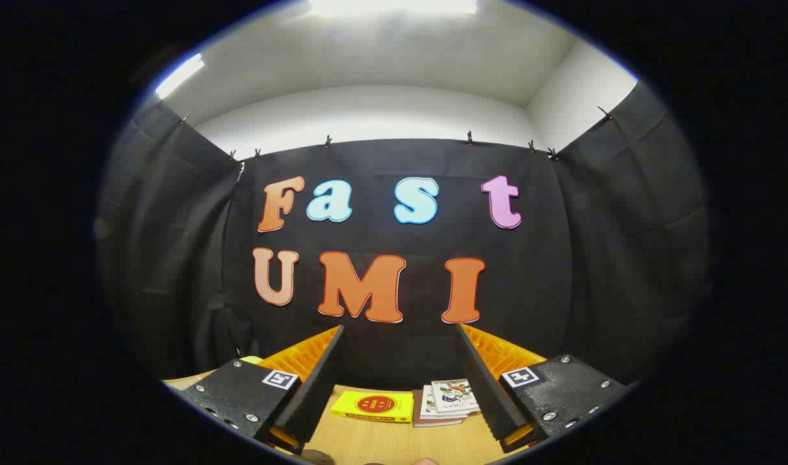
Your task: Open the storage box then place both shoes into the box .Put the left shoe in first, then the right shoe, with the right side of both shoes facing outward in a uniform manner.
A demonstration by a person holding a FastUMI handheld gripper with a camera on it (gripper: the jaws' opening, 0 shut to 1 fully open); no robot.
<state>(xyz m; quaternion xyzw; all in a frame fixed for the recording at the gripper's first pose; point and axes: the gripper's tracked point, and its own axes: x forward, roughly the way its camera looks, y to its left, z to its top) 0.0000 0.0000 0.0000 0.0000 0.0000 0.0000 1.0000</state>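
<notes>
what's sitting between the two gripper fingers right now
In the gripper view, the open gripper frames a yellow packet and a stack of booklets on the wooden table.

A light wooden table (381, 442) carries the things. On it, toward the black cloth wall at 12 o'clock, a flat yellow box (373, 406) with a red round mark lies at 11 o'clock, and just beside it at 1 o'clock sits a small stack of booklets (447, 400).
</notes>
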